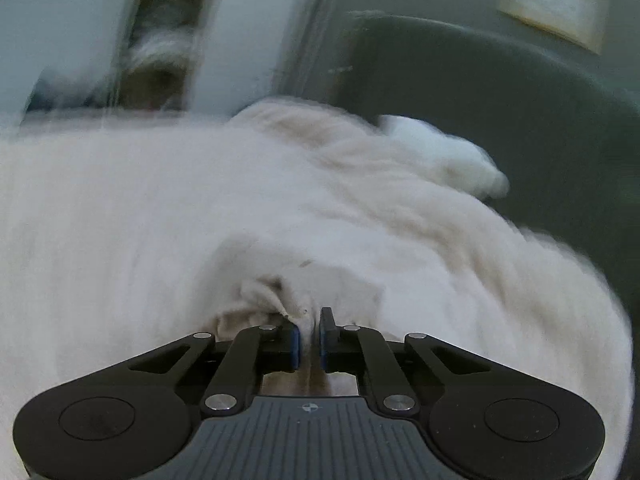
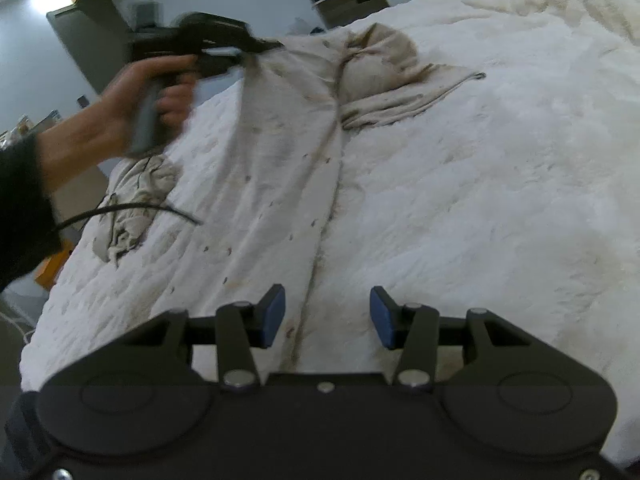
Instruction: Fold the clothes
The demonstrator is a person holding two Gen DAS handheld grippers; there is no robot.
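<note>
Dim bluish indoor light, heavy motion blur in left view, fisheye-curved edges.

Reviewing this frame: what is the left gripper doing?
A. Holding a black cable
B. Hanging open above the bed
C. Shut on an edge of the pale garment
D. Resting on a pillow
C: the left gripper pinches a fold of the pale garment between its pads.

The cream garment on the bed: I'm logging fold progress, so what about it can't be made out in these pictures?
- Left wrist view: motion blur smears the garment; only the fabric pinched in the left tongs is sharp.
- Right wrist view: the right tongs and their body hide the near hem.
- Right wrist view: the left tongs and the hand are blurred, so the grip point is unclear.
- Right wrist view: the small rumpled cloth is unidentifiable.
</note>
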